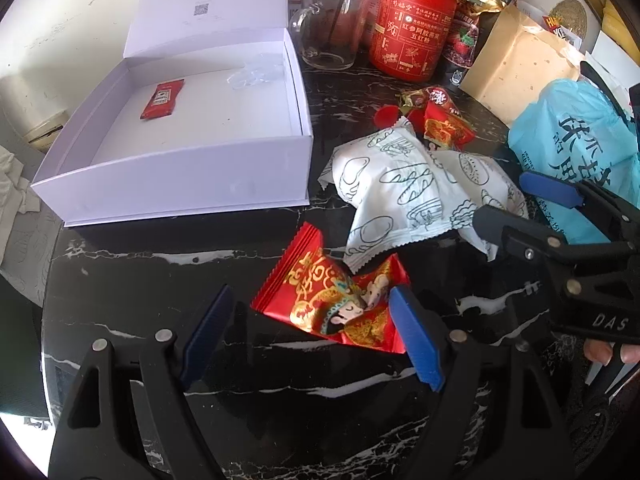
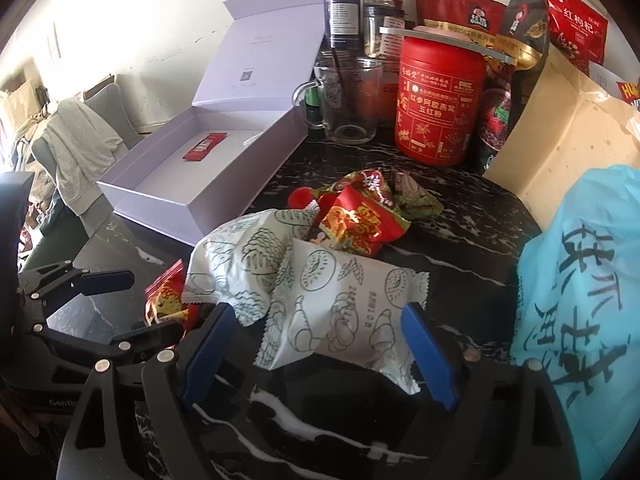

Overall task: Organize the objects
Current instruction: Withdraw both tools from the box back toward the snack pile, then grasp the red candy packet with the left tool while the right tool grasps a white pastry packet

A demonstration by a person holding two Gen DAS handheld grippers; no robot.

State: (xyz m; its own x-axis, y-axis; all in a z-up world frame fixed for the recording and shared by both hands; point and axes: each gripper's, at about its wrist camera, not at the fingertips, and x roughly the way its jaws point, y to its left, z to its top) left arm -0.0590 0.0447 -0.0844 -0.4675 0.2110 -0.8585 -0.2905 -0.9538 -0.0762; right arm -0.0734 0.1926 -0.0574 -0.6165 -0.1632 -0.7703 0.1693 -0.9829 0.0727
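1. Left wrist view: the left claw (image 1: pixel 312 332) stands wide open, gripping nothing, around the red snack packet (image 1: pixel 336 304) on the dark marbled surface (image 1: pixel 160 280). Its right pad looks to touch the packet's edge, its left pad stands apart. To grip well, I would centre the packet between the pads before closing, then carry it to the open white box (image 1: pixel 180 184), where a small red sachet (image 1: pixel 162 99) lies.
2. Right wrist view: the right claw (image 2: pixel 318 352) is wide open, holding nothing, astride a white printed packet (image 2: pixel 340 320); closing across its middle should avoid the overlapping packet.
3. Only this view shows the jars (image 2: pixel 344 12) behind the red tin (image 2: pixel 438 108).
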